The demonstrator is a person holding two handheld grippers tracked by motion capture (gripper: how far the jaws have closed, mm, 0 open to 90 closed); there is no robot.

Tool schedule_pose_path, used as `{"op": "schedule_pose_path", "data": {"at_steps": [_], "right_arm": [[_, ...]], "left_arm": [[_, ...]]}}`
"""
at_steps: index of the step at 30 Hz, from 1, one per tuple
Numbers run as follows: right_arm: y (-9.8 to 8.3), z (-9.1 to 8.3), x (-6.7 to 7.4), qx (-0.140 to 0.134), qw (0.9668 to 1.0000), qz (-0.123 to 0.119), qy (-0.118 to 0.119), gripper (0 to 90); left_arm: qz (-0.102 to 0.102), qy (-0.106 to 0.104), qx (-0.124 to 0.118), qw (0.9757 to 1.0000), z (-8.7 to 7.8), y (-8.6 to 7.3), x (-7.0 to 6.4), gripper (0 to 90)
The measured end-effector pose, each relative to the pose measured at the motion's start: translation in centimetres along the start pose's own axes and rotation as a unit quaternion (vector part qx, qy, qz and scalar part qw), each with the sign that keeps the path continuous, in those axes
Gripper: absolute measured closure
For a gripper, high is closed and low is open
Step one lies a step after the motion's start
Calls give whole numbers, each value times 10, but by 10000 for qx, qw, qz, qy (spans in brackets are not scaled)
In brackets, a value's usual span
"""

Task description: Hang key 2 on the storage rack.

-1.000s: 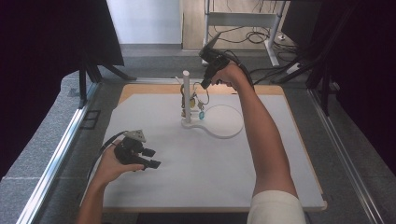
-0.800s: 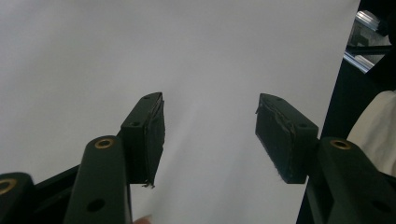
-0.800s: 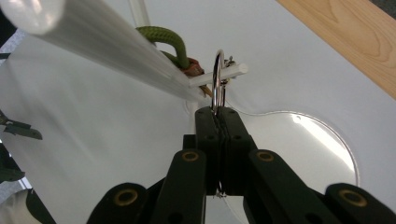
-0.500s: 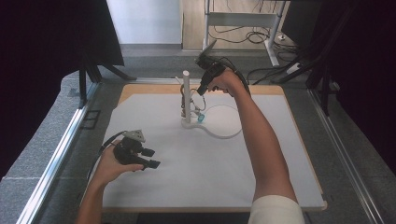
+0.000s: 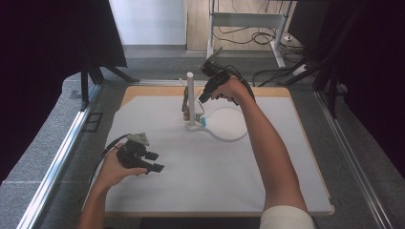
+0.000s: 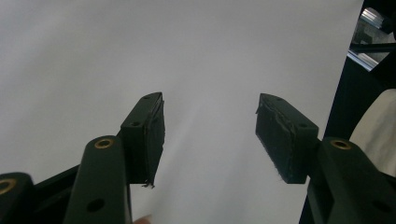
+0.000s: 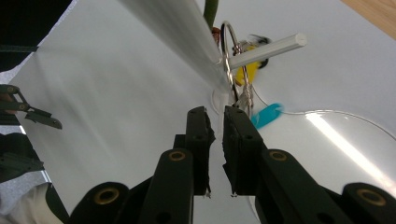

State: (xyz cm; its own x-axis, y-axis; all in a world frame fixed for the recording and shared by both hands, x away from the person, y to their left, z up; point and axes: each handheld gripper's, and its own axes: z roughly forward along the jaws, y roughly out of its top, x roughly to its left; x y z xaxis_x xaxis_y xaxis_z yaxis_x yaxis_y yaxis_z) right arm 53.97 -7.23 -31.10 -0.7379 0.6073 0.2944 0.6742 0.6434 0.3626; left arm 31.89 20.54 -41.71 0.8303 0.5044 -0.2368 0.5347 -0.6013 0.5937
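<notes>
Right tool [image 5: 208, 90] is sinking closer to the white post [image 5: 190, 98] vs the earlier frame; its jaws have just been opening to a narrow gap, nothing betw them. Key ring [image 7: 229, 56] is hanging on the post's side peg [image 7: 268, 48], near the table's far edge, its keys and blue tag [image 7: 266, 115] dangling down, long axis approx vertical. Prob step: hanging or letting go at the peg. Next: ease back w/o snagging the ring. Left tool [image 5: 148, 161] is resting wide apart on the table [image 5: 215, 176], holding nothing.

Table [image 5: 143, 93] w/ white sheet [image 5: 200, 181], stand [image 5: 190, 98] on it
</notes>
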Motion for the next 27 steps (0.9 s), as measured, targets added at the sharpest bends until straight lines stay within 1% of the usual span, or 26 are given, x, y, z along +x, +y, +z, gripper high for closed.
{"op": "schedule_pose_path", "data": {"at_steps": [2, 3, 4, 5, 7, 10, 12, 13, 15, 19, 20, 21, 25, 27], "right_arm": [[-3, -5, 2, -49, 10000, -19, -12, 792], [-4, -7, 3, -82, 10000, 4, -5, 788], [-8, -10, 3, -116, 9999, -49, -13, 783], [-9, -12, 4, -134, 9999, -49, -8, 779], [-17, -18, 5, -211, 9997, -81, 11, 772], [-27, -25, 6, -249, 9996, -117, -5, 755], [-37, -31, 7, -358, 9993, -141, -5, 749], [-41, -33, 8, -395, 9991, -151, -5, 746], [-51, -39, 8, -513, 9985, -168, -4, 740], [-77, -49, 8, -754, 9969, -220, -17, 713], [-83, -51, 8, -800, 9965, -249, -28, 706], [-90, -53, 8, -881, 9957, -283, -30, 698], [-125, -57, 7, -1202, 9920, -377, 0, 663], [-147, -57, 5, -1341, 9902, -389, -33, 643]], "left_arm": [[-3, -8, -2, 10000, 0, 0, 0, 429], [7, -38, -21, 10000, 0, 0, 0, 429], [10, -61, -42, 10000, -1, 0, -1, 428], [6, -115, -98, 9999, -3, 0, -1, 429], [-1, -117, -142, 9998, -5, -1, -1, 429], [24, -88, -114, 9999, -6, -1, -1, 429], [-33, -113, -145, 9998, -4, 0, -2, 429], [-17, -149, -134, 9998, -3, 0, -2, 429], [-32, -157, -121, 9998, -1, 1, -2, 429], [-42, 4, 44, 10000, 3, 1, -2, 429], [-55, 16, 58, 10000, 4, 1, -2, 429], [-104, -5, 14, 9999, 6, 1, -3, 429], [-63, 28, 69, 10000, 7, 2, -3, 428], [-63, 47, 57, 10000, 7, 1, -3, 428]]}}
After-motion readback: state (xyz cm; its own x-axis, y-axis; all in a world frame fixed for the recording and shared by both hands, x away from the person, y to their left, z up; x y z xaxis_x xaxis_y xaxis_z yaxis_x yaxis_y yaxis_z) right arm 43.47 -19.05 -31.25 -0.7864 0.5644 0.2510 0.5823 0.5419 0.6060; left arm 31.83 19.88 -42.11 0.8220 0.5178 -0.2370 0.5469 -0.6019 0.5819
